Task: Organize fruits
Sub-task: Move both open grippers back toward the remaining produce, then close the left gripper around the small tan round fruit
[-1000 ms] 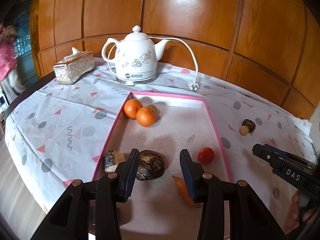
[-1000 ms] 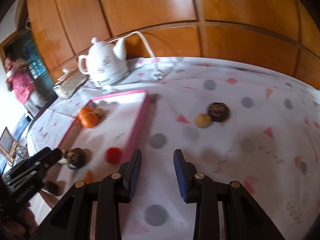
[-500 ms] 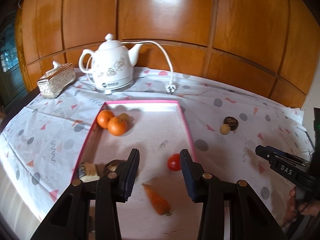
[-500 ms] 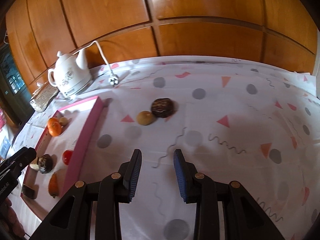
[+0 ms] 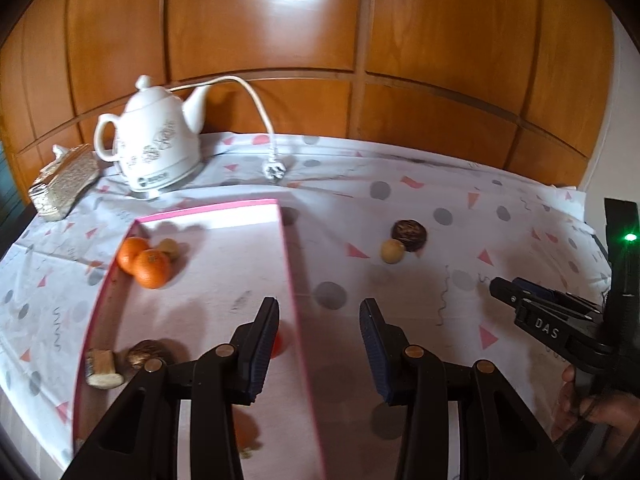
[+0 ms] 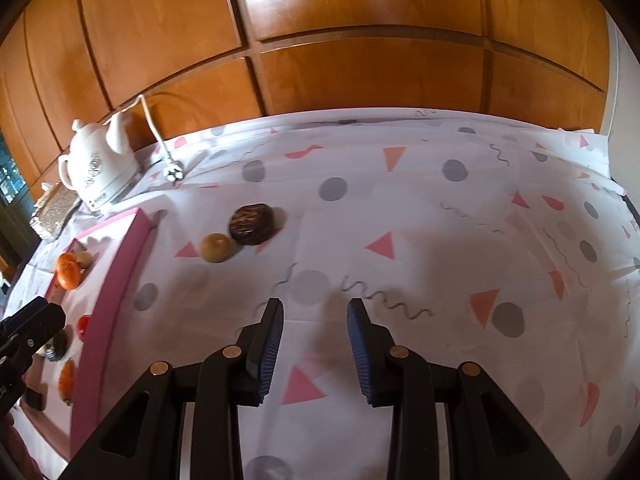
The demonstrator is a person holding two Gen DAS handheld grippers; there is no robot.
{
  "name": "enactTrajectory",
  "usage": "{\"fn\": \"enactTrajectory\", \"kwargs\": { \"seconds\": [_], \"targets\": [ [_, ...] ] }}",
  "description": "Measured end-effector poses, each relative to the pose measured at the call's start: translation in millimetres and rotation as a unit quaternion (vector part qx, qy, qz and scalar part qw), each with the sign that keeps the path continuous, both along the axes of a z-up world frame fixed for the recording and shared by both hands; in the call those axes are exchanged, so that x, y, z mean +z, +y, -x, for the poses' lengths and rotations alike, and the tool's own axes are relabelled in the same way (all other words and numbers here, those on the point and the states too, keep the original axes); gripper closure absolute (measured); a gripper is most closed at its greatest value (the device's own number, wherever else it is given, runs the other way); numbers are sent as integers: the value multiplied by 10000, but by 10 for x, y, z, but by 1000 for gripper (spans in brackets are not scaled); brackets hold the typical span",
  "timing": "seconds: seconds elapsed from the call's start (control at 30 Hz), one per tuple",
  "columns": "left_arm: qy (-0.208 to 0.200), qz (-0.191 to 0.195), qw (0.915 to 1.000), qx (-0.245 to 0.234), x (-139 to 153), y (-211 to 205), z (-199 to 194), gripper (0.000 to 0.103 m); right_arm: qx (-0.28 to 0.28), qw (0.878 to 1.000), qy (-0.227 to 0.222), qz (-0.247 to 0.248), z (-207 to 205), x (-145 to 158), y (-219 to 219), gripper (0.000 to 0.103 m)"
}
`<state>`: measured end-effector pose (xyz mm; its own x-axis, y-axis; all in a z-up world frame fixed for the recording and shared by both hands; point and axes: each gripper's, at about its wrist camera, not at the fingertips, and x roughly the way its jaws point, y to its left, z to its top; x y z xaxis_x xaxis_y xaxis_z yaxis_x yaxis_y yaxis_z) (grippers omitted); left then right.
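A pink-rimmed tray [image 5: 285, 240] [image 6: 120, 280] lies on the patterned tablecloth. It holds two oranges [image 5: 145, 262], a small tan fruit [image 5: 169, 247], a red tomato [image 5: 280, 343], a dark brown fruit [image 5: 149, 354], a pale cut piece [image 5: 102, 368] and an orange carrot-like piece [image 5: 246, 434]. Outside it, to the right, a dark brown fruit [image 5: 409, 234] [image 6: 252, 224] touches a small yellow fruit [image 5: 392, 251] [image 6: 216, 247]. My left gripper [image 5: 318, 344] is open and empty over the tray's right rim. My right gripper [image 6: 315, 344] is open and empty above the cloth, right of both loose fruits.
A white electric kettle [image 5: 154, 148] [image 6: 100, 168] stands at the back left, its cord and plug [image 5: 274, 170] lying on the cloth. A gold tissue box [image 5: 64, 182] sits left of it. A wooden panelled wall [image 5: 320, 60] backs the table.
Both grippers have swung to the right. The left view has shifted from over the tray's middle to its right rim. The right view has moved off the tray onto the cloth.
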<state>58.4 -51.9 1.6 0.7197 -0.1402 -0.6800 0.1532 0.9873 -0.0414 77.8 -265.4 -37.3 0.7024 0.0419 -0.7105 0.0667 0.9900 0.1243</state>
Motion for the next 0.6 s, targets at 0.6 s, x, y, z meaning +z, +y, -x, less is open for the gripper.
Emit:
{"fn": "enactTrajectory", "kwargs": {
  "seconds": [0.6],
  "targets": [
    [599,166,9973,-384,-378,-620,-755,60,53,10000,81,4,-274,-81,-118,70]
  ]
}}
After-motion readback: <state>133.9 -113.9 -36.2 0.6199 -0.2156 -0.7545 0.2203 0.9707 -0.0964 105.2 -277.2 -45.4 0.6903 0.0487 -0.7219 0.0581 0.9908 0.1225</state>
